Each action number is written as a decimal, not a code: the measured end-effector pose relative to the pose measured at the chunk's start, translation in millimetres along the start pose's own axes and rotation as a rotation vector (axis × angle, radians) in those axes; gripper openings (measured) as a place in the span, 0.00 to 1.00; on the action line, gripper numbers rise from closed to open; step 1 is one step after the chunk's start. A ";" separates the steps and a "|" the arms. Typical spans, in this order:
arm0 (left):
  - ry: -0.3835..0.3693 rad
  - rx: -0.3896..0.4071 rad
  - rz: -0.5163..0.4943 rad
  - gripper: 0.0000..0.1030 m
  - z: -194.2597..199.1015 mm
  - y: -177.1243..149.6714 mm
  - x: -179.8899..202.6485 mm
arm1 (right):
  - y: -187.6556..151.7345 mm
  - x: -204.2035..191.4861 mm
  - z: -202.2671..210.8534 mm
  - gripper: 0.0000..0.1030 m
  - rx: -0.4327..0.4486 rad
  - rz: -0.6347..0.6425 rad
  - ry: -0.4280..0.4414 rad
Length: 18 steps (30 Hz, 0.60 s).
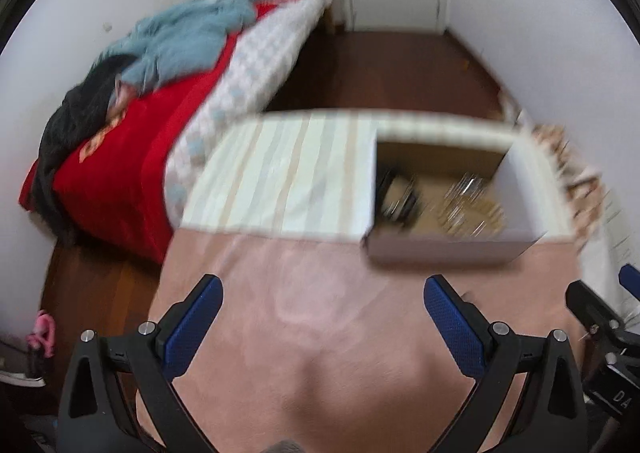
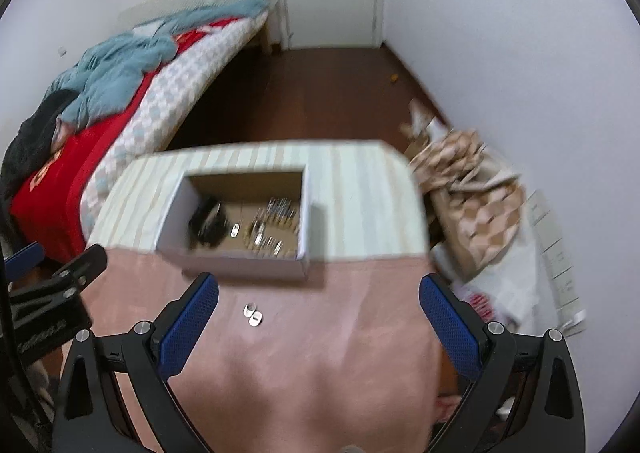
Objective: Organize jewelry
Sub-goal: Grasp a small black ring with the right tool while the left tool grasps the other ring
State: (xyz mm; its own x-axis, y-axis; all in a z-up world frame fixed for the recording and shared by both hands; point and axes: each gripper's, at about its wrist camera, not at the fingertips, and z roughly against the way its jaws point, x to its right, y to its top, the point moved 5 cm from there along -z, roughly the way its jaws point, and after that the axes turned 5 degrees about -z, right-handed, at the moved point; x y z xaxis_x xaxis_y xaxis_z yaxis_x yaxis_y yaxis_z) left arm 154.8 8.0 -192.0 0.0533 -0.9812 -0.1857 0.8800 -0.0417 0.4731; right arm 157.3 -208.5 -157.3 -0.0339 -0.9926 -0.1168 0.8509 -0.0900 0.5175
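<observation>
An open white cardboard box [image 2: 236, 265] sits on the table, also in the left wrist view [image 1: 452, 249]. Inside lie several small silver jewelry pieces [image 2: 272, 225] and a dark bundle [image 2: 206, 225]; both are blurred. A small silver clip-like piece [image 2: 253, 315] lies on the pink cloth [image 2: 320, 353] just in front of the box. My right gripper [image 2: 318, 301] is open and empty above the pink cloth, close behind that piece. My left gripper [image 1: 323, 303] is open and empty over the pink cloth [image 1: 300, 333], left of the box.
A striped cloth [image 2: 360, 205] covers the table's far half. A bed with a red blanket [image 1: 120, 173] and blue cloth [image 1: 192, 37] stands at the left. Checked bags [image 2: 472, 205] lie on the floor at the right. The left gripper's body [image 2: 52, 293] shows in the right wrist view.
</observation>
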 end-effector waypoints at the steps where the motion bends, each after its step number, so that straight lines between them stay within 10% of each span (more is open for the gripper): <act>1: 0.009 -0.035 -0.002 1.00 -15.1 -8.8 -1.0 | -10.5 -3.5 -16.6 0.88 -0.031 0.010 0.024; 5: 0.005 -0.169 0.009 1.00 -61.7 -39.3 -4.5 | -44.6 -16.0 -73.7 0.56 -0.120 0.036 0.086; 15: -0.004 -0.233 0.026 1.00 -87.4 -63.1 -10.6 | -72.3 -44.4 -118.7 0.42 -0.098 0.130 0.121; 18: -0.004 -0.232 0.023 1.00 -86.0 -61.7 -9.7 | -75.3 -50.7 -119.0 0.22 -0.066 0.176 0.077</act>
State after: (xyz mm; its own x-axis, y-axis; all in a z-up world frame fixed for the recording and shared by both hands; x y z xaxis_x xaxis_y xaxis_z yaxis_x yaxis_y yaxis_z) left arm 140.6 36.3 -293.4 0.0731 -0.9822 -0.1730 0.9636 0.0248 0.2663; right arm 157.3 -141.7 -291.2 0.1562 -0.9831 -0.0959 0.8730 0.0920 0.4789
